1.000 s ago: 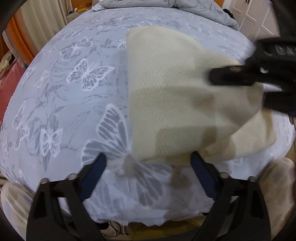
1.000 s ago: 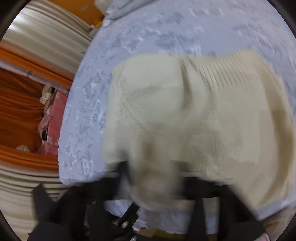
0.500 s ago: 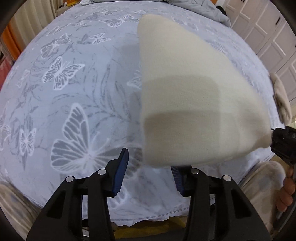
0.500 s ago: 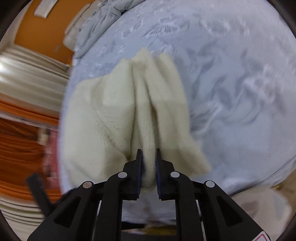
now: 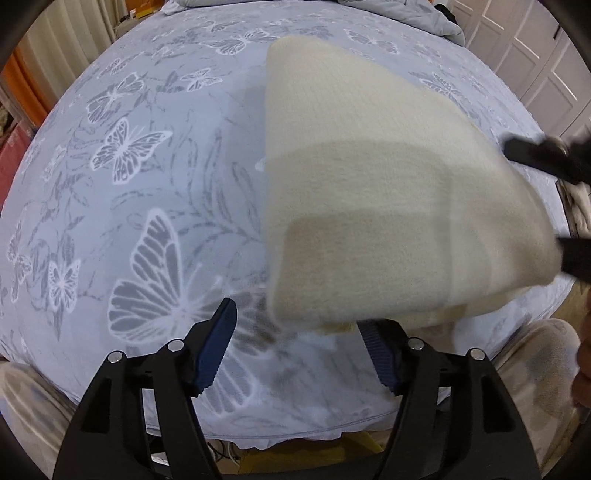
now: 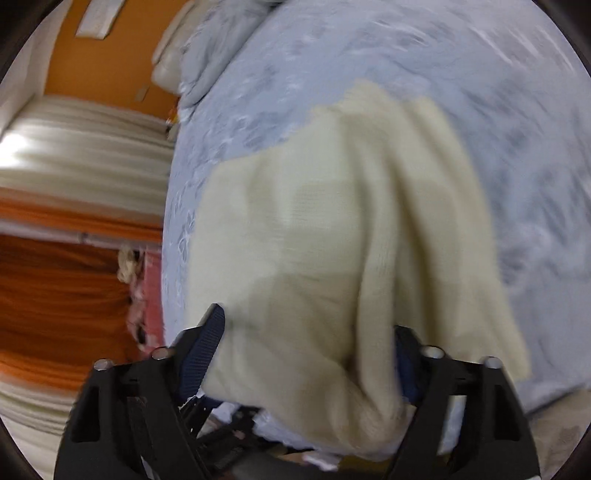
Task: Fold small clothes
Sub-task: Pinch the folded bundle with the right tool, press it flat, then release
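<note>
A cream knit garment (image 5: 388, 203) lies folded on the butterfly-print bed sheet (image 5: 147, 184), right of the middle in the left wrist view. My left gripper (image 5: 299, 328) hovers at the garment's near edge; its jaws are opening and nothing is pinched between them. The right gripper's dark fingers (image 5: 532, 155) show blurred at the garment's right side. In the right wrist view the garment (image 6: 314, 240) bunches between the spread jaws of my right gripper (image 6: 310, 325). Those jaws are opening, and the cloth lies loose in the gap.
A grey duvet (image 5: 406, 11) is heaped at the far end of the bed. White cupboard doors (image 5: 535, 74) stand at the right, orange curtains (image 6: 55, 295) at the left. A person's light-trousered leg (image 5: 535, 369) is at the bed's near edge (image 5: 295, 432).
My right gripper's jaws went from a tight pinch on a fold of the garment to a wide spread. The left jaws narrowed, then widened again. The right gripper shifted along the garment's side.
</note>
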`<state>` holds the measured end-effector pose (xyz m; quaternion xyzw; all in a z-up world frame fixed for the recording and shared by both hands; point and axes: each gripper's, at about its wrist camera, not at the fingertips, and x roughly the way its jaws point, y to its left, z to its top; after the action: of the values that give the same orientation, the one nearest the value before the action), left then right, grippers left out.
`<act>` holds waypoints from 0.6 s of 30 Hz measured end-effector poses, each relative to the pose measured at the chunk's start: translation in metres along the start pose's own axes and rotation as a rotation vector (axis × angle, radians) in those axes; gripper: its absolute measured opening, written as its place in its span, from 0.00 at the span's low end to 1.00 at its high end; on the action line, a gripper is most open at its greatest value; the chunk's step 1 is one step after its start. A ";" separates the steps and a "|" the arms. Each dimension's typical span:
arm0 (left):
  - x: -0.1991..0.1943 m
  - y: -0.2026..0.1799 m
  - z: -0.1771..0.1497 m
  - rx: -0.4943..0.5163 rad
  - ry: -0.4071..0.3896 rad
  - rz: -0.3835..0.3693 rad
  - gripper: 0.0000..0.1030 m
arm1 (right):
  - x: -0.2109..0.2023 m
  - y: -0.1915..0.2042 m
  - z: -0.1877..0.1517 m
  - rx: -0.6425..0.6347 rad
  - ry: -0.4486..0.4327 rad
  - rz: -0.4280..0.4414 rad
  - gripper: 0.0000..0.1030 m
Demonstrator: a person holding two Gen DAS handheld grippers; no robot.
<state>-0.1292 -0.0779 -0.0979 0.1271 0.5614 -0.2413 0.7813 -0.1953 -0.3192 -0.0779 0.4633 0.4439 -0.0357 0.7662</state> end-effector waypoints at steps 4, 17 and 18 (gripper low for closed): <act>-0.007 0.002 0.002 -0.009 -0.022 0.004 0.59 | -0.029 0.066 0.008 -0.208 -0.130 -0.011 0.12; 0.007 -0.002 0.006 -0.065 -0.015 0.034 0.57 | -0.052 -0.035 -0.011 -0.030 -0.161 -0.128 0.12; 0.006 0.000 0.007 -0.066 -0.014 0.034 0.57 | -0.058 -0.025 -0.010 -0.055 -0.181 -0.125 0.12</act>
<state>-0.1220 -0.0826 -0.1016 0.1094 0.5614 -0.2102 0.7929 -0.2485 -0.3468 -0.0550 0.4083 0.4019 -0.1127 0.8118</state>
